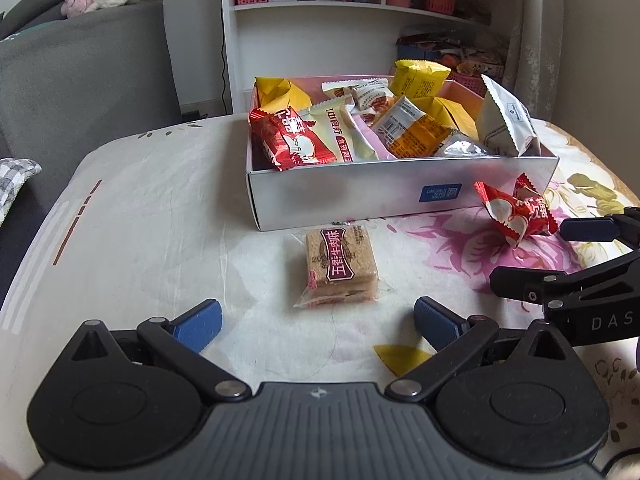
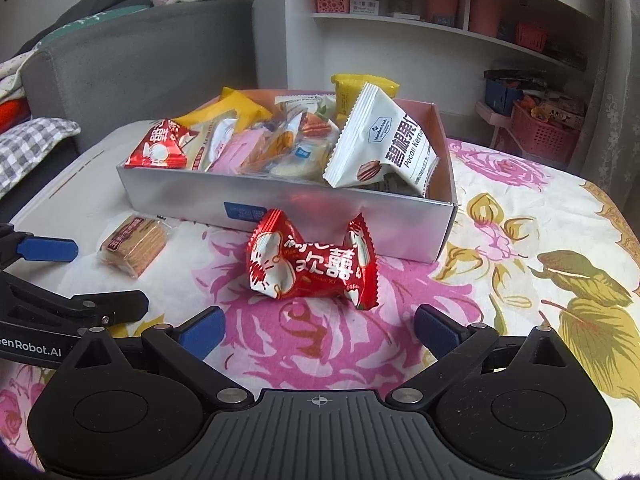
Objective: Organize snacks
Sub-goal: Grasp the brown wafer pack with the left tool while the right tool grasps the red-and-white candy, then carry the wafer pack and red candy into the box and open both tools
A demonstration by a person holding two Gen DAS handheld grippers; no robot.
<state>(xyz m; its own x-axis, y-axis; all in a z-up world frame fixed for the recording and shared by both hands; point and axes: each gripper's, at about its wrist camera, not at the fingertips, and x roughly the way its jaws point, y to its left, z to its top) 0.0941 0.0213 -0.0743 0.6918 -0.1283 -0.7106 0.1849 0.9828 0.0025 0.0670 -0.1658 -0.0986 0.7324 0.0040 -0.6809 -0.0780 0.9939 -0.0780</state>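
The left claw (image 1: 316,322), with blue-padded fingers spread wide and empty, hovers low over the floral-clothed counter (image 1: 160,240), facing a clear-wrapped brown cracker pack (image 1: 340,266) lying just in front of the shallow white cardboard box (image 1: 360,192) heaped with snack packets. The right claw (image 2: 318,330), likewise agape and holding nothing, faces a crinkled red foil snack packet (image 2: 312,266) resting on the cloth beside the box's front wall.

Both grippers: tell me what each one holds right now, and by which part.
Nothing is held. The left gripper is open, short of the brown biscuit pack; the right gripper is open, short of the red candy packet.
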